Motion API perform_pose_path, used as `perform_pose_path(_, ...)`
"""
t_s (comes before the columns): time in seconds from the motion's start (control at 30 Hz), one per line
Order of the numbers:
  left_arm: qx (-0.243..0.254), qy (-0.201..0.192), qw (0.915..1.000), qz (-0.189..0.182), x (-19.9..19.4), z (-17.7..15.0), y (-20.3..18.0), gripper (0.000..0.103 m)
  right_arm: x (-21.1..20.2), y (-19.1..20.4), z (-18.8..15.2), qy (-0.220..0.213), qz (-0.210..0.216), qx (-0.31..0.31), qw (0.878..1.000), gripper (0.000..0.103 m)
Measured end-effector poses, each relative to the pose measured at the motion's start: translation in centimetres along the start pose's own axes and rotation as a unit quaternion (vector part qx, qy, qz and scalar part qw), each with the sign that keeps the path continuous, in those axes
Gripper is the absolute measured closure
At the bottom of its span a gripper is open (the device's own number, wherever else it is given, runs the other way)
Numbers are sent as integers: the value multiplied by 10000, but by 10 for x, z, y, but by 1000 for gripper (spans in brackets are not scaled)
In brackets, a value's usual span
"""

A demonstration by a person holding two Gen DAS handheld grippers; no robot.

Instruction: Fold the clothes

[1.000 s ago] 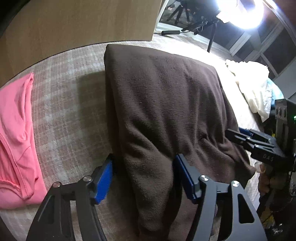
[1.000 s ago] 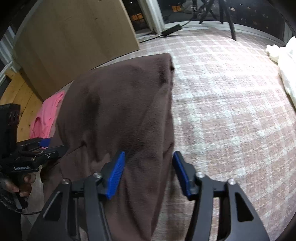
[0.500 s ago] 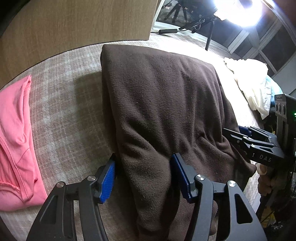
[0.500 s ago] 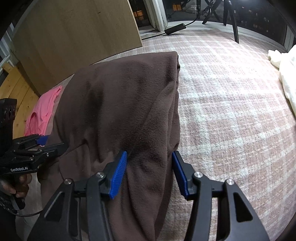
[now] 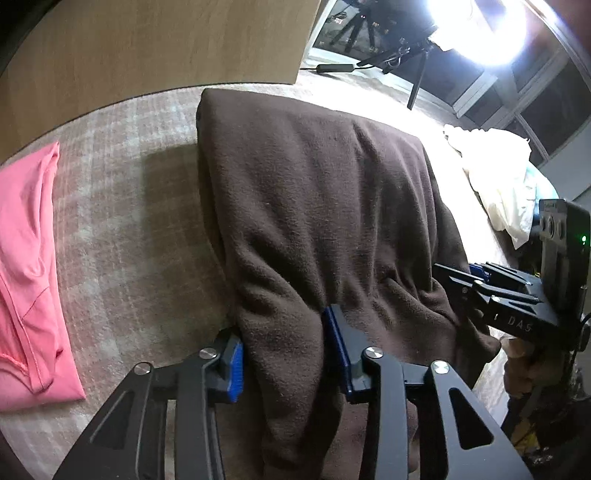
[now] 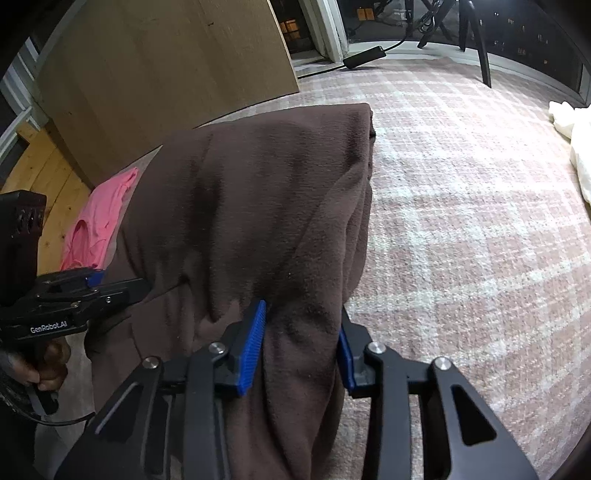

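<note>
A brown fleece garment (image 5: 314, 203) lies folded lengthwise on the plaid bed cover (image 5: 129, 221). In the left wrist view my left gripper (image 5: 284, 354) has its jaws closing on the garment's near left corner, and the blue pads press into bunched fleece. In the right wrist view my right gripper (image 6: 300, 347) is likewise closing on the near right corner of the garment (image 6: 251, 206), with the fabric pinched between its pads. Each view shows the other gripper at the garment's side: the right gripper (image 5: 491, 291) and the left gripper (image 6: 96, 288).
A pink garment (image 5: 26, 266) lies folded to the left on the cover. White clothes (image 5: 495, 184) are piled at the far right. A wooden panel (image 5: 147, 48) stands behind the bed. A bright lamp (image 5: 476, 26) on a tripod shines from the back.
Both grippers' jaws have narrowed onto the near edge of the brown fleece, which now bunches between the pads. Neither hand has shifted noticeably.
</note>
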State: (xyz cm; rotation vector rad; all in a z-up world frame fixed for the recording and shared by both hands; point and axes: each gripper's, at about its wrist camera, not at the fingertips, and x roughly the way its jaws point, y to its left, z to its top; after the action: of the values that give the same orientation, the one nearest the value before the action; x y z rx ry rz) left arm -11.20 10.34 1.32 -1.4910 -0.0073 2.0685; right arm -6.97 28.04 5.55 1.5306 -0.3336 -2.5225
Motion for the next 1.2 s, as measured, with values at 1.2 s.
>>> perform_pose_path(1.2,-350,-2249,9714,674,-207,-24,91,79,-88,242,39,-1189,1541,-1800,9642,85)
